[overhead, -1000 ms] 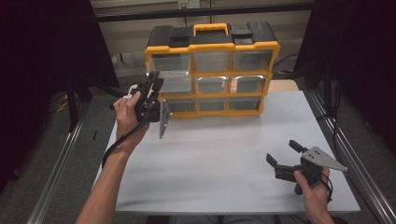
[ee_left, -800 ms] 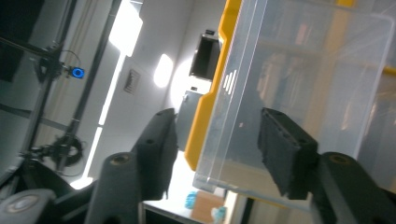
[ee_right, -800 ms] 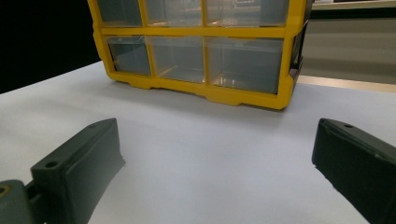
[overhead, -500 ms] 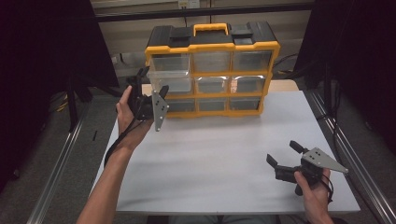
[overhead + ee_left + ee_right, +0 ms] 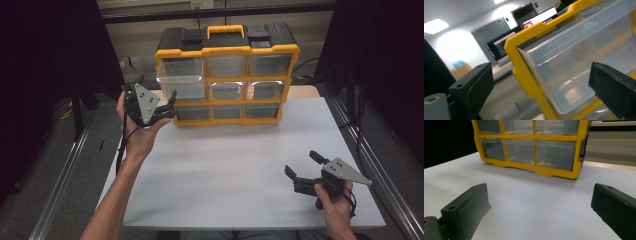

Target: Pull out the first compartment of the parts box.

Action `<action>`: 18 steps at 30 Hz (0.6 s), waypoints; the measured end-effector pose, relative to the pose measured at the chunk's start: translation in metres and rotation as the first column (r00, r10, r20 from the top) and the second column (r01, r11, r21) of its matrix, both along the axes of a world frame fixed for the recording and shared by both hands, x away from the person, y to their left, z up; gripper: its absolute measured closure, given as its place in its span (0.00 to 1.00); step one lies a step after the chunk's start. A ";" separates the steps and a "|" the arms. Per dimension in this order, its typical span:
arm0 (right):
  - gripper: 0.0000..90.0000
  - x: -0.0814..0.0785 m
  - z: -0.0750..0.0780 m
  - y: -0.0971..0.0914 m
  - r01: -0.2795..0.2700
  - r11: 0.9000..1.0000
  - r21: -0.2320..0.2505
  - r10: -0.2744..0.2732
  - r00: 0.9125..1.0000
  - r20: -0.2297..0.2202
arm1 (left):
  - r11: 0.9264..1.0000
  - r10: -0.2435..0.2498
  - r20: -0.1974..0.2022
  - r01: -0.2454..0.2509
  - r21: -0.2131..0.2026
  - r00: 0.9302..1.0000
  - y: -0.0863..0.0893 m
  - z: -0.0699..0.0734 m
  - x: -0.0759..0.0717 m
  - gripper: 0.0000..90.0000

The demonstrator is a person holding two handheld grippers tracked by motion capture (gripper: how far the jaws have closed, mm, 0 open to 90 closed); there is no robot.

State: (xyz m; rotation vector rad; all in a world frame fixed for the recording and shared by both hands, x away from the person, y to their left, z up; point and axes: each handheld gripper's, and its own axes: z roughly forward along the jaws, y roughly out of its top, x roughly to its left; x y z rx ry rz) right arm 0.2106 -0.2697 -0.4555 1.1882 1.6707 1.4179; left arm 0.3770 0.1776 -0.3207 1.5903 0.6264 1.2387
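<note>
Pulled-out clear drawer at top left of yellow organiser, far on desk. Left gripper just beside it, jaws just opened, empty. Right gripper near right, jaws open.

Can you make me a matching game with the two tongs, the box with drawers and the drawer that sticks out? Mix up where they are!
Things:
1. left tongs
2. right tongs
3. yellow drawer box
4. top left clear drawer

Places or states:
A. stands at the far edge of the white table
B. pulled partly out of its slot
C. open, held up beside the box's left end
D. open, low over the table's near right part

Pairs: 1-C, 2-D, 3-A, 4-B
</note>
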 end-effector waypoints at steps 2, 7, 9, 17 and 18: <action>0.01 0.000 0.000 0.000 -0.003 1.000 -0.001 0.003 1.000 -0.003 | 0.994 -0.023 -0.065 0.016 -0.112 0.998 0.006 0.000 0.000 0.06; 0.01 0.001 0.000 0.001 -0.007 1.000 -0.001 0.007 1.000 -0.002 | 0.968 -0.070 -0.179 0.024 -0.248 0.981 0.012 -0.003 -0.001 0.05; 0.01 0.001 0.000 0.002 -0.013 1.000 0.001 0.013 1.000 -0.003 | 0.965 -0.065 -0.192 0.013 -0.263 0.979 0.014 -0.007 -0.002 0.04; 0.01 0.001 0.000 0.001 -0.012 1.000 -0.001 0.012 1.000 -0.005 | 0.952 -0.077 -0.246 -0.002 -0.306 0.966 0.024 -0.020 -0.008 0.02; 0.00 0.001 0.000 0.001 -0.010 1.000 0.001 0.010 1.000 -0.004 | 0.950 -0.086 -0.249 0.005 -0.311 0.965 0.026 -0.022 -0.010 0.02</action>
